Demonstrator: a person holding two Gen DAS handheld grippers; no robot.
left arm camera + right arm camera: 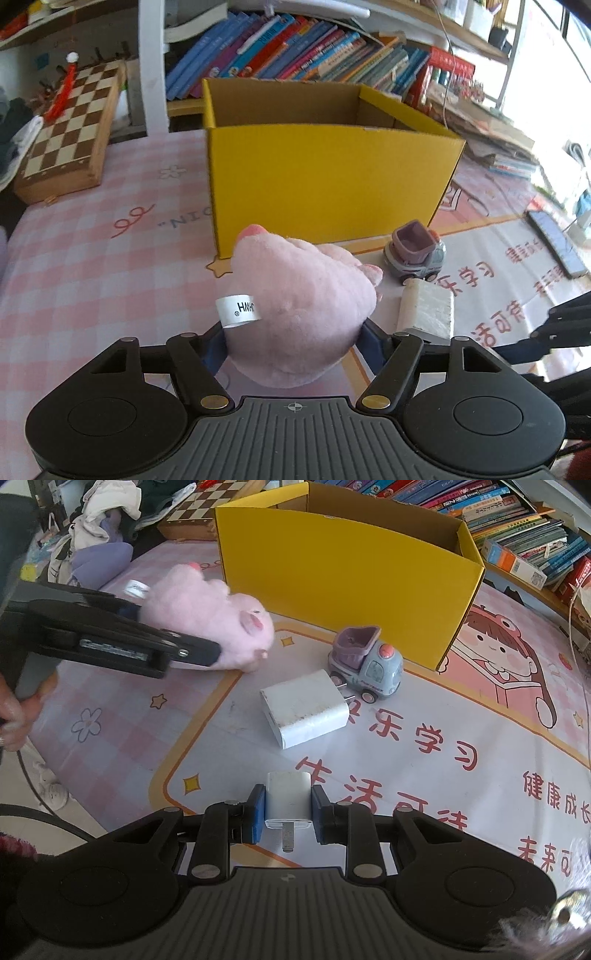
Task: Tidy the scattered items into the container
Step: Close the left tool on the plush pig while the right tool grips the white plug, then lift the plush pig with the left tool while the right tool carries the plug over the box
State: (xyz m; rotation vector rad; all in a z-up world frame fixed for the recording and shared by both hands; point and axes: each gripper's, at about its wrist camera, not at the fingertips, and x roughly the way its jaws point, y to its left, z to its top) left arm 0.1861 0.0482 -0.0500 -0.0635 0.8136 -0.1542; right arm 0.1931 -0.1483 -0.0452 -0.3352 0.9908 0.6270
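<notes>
While a chessboard leans at the far left of the pink checked mat, the left gripper is seen with a pink plush toy filling the gap between its blue pads; the jaws are set against the toy's flanks and appear clamped on it, though the contact itself is hidden by the fur. A white label projects from the toy's left side. Behind the toy, an open yellow cardboard box is stood upright, with a row of books beyond it. To the right of the toy, a small grey and purple toy truck is parked near the box's corner, and a large white charger block is laid just in front of it. In the right wrist view, the right gripper is closed on a small white plug adapter, whose metal prong points back toward the camera.
</notes>
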